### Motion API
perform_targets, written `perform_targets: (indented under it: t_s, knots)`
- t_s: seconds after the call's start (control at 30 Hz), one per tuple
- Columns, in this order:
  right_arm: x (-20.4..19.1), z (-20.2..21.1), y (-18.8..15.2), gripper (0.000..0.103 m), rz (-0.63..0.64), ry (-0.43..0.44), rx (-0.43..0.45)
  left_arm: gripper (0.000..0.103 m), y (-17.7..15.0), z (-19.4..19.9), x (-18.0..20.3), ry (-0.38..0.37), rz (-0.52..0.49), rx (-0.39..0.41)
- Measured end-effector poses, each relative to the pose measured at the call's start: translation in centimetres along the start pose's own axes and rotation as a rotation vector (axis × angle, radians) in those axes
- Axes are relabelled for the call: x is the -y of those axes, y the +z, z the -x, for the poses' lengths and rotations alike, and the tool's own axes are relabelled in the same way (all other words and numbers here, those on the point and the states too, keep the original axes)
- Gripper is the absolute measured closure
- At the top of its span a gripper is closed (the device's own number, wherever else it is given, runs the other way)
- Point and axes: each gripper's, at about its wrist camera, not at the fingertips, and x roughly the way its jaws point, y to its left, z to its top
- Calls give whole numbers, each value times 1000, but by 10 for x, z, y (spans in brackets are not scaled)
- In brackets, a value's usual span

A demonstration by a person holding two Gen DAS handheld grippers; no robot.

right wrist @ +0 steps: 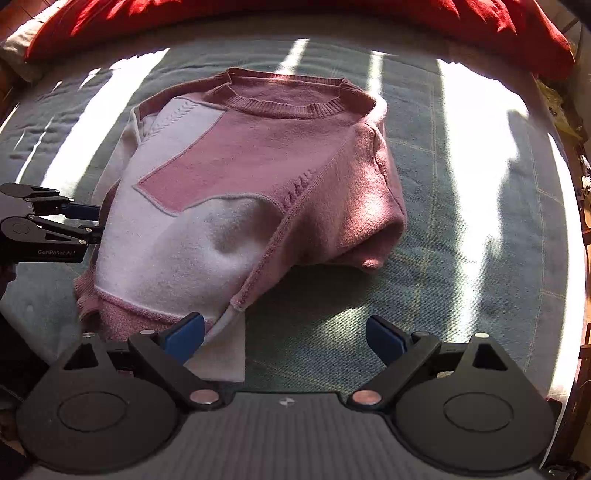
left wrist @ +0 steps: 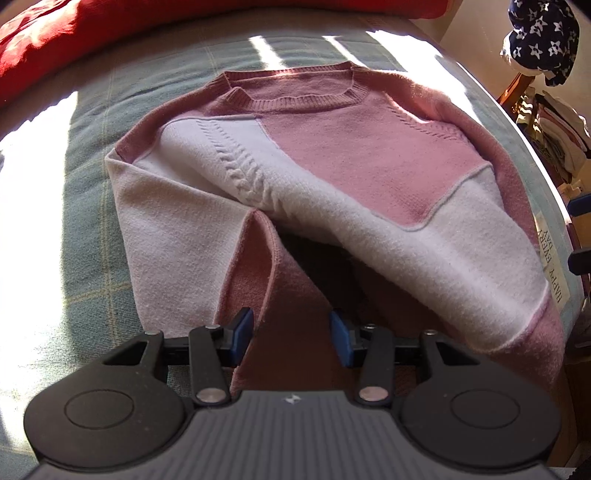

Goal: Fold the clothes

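Observation:
A pink and white knit sweater (left wrist: 354,155) lies on a green plaid bedcover (left wrist: 74,229), collar at the far side, both sleeves folded in over the body. It also shows in the right wrist view (right wrist: 258,158). My left gripper (left wrist: 291,334) is open at the sweater's near hem, with a pink sleeve end lying between its blue pads (left wrist: 242,332). My right gripper (right wrist: 286,336) is open wide at the near right corner of the sweater; its left pad (right wrist: 186,334) touches the white hem corner. The left gripper also shows in the right wrist view (right wrist: 48,225) at the sweater's left edge.
A red blanket (right wrist: 295,18) lies along the far edge of the bed. A chair with a star-patterned dark cloth (left wrist: 543,37) and stacked clothes (left wrist: 554,129) stands to the right of the bed. Bright sun stripes cross the bedcover (right wrist: 480,184).

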Motion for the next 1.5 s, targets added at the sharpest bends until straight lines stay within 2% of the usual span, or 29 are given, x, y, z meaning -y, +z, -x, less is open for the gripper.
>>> perform_targets:
  t_s: [0.1, 0.17, 0.23, 0.3, 0.4, 0.5, 0.57, 0.67, 0.73, 0.8, 0.97, 1.3, 1.47, 1.5]
  knots:
    - [1, 3, -1, 7, 24, 25, 15, 58, 4, -7, 0, -32, -5, -16]
    - [2, 4, -1, 7, 32, 31, 18, 62, 6, -11, 0, -26, -8, -33]
    - [3, 4, -3, 7, 36, 37, 21, 88, 5, -11, 2, -41, -13, -39]
    - [4, 4, -4, 7, 36, 44, 15, 91, 4, -7, 5, -50, -20, -29]
    - [2, 4, -5, 7, 41, 34, 15, 92, 2, -2, 5, -80, -23, -16]
    - [-1, 5, -2, 7, 27, 26, 25, 85, 2, -4, -3, -93, -22, 14]
    - [-4, 6, 1, 7, 14, 22, 27, 82, 4, -11, -11, -132, 11, 7]
    - [-13, 8, 6, 7, 3, 18, 29, 89, 8, -15, -19, -178, 35, -2]
    - [-20, 11, 7, 7, 6, 1, 32, 94, 8, -10, -22, -172, 21, -5]
    - [-25, 13, 9, 7, 6, -10, 32, 94, 6, 1, -27, -150, 4, 10]
    - [-37, 19, 18, 7, -2, -42, 44, 95, 8, 32, -62, -67, 51, 15]
    - [-63, 27, 44, 7, 32, -92, 79, 95, 12, 75, -157, 202, 81, 4]
    - [-71, 29, 50, 7, 37, -124, 79, 95, 14, 80, -198, 294, 97, -24]
    - [-72, 29, 51, 7, 37, -127, 77, 102, 15, 79, -204, 311, 100, -33]
